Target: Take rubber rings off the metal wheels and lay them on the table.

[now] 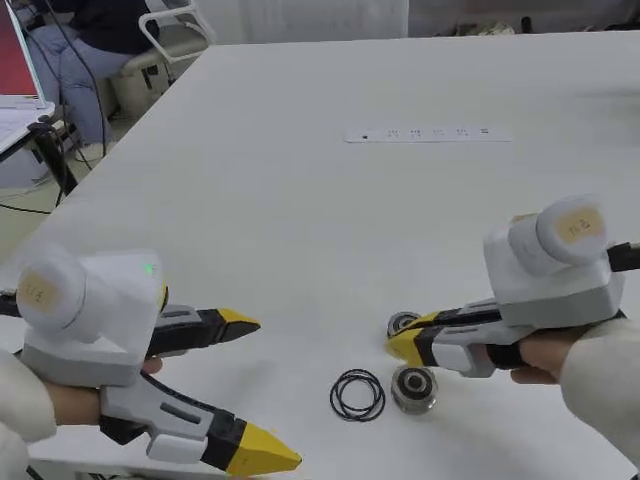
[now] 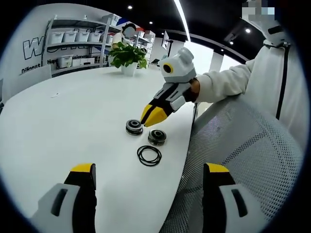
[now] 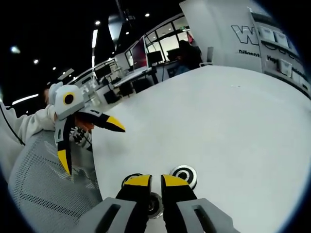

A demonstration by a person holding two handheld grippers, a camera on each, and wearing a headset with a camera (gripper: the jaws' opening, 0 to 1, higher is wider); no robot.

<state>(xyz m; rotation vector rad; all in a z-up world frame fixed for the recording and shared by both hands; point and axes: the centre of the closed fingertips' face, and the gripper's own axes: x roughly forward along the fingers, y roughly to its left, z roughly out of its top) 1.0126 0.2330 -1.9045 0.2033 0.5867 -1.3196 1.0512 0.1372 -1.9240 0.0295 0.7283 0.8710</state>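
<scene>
Wheels [image 1: 413,388] flank closed right fingers [image 1: 408,345]; left fingers [image 1: 262,450] spread.

— What sort of place is this?
— Open-plan office or lab: broad white desk [image 1: 300,200], shelving [image 2: 73,46] with storage bins at ten o'clock, potted plant [image 2: 127,56], monitors [image 3: 155,57] at twelve.

Far wheel [image 1: 400,322] partly behind right claw [image 1: 403,342]

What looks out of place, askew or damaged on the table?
Nothing stands out. The rubber rings lie flat on the table beside the near metal wheel; the far metal wheel also lies flat. No visible damage.
</scene>
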